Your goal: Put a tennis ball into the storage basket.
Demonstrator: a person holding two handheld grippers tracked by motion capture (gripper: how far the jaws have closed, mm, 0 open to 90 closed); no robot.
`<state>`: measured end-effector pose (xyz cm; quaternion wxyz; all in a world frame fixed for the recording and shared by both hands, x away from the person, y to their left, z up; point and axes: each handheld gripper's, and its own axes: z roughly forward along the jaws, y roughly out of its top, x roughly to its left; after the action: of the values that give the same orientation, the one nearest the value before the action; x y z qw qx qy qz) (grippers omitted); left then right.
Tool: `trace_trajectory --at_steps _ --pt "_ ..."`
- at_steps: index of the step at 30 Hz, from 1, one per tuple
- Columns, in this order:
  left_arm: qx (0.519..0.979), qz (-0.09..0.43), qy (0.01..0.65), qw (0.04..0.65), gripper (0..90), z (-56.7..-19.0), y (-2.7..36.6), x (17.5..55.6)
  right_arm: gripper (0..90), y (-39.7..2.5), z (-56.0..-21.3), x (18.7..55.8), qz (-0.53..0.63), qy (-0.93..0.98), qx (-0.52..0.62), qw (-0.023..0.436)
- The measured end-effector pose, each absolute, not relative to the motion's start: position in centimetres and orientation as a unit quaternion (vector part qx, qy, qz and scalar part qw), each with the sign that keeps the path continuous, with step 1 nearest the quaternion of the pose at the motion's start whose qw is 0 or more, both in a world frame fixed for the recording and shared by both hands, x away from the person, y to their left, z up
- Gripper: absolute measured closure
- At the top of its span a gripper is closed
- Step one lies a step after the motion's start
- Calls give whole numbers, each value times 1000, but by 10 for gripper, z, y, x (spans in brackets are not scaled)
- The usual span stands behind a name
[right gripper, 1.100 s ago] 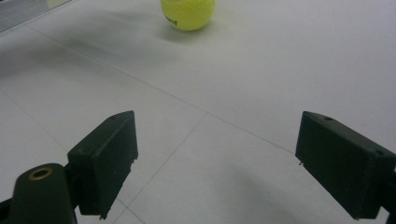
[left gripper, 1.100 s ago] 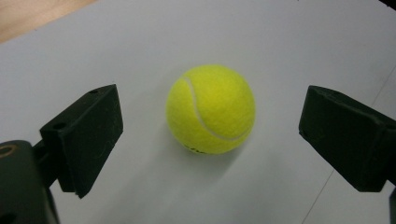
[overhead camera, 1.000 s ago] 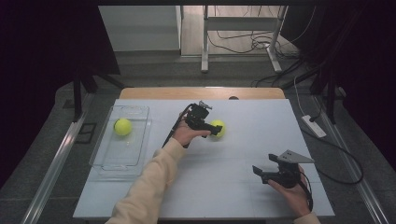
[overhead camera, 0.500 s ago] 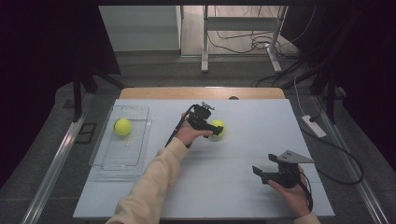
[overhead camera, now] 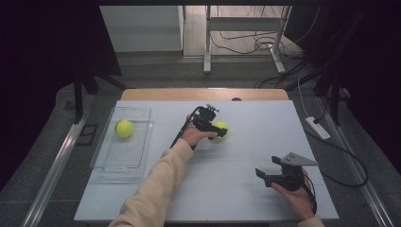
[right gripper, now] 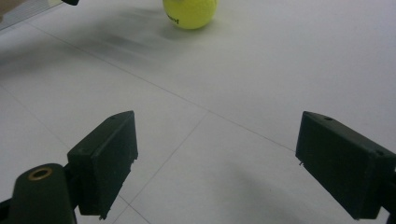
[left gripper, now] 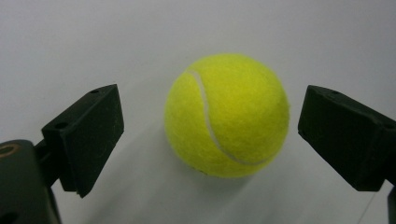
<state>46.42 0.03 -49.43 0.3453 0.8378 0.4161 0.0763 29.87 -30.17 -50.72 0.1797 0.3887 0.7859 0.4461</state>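
Observation:
A yellow tennis ball lies on the white table near its middle. My left gripper is open, with one jaw on each side of the ball and a gap on both sides. A second tennis ball rests inside a clear plastic tray at the left. My right gripper stands open over bare table at the front right, with nothing between its jaws. The middle ball also appears far off in the right gripper view.
The white table has faint seam lines across it. A wooden strip runs along its far edge. A white power strip and cables lie on the floor to the right. Metal frame legs stand beyond the table.
The left gripper has shifted slightly forward and right around the ball. The right gripper has stayed in place.

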Motion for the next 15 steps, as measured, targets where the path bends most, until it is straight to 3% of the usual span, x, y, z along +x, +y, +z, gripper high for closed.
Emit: trace_trajectory --at_steps 7,10,15 --pt "838 61 418 346 116 -502 0 469 129 -303 -507 299 447 785 389 182" --pt "839 57 411 351 265 -502 -1 467 129 -302 -507 298 446 785 389 182" --pt "844 62 403 347 277 -500 -1 466 130 -303 -507 298 446 785 389 183"
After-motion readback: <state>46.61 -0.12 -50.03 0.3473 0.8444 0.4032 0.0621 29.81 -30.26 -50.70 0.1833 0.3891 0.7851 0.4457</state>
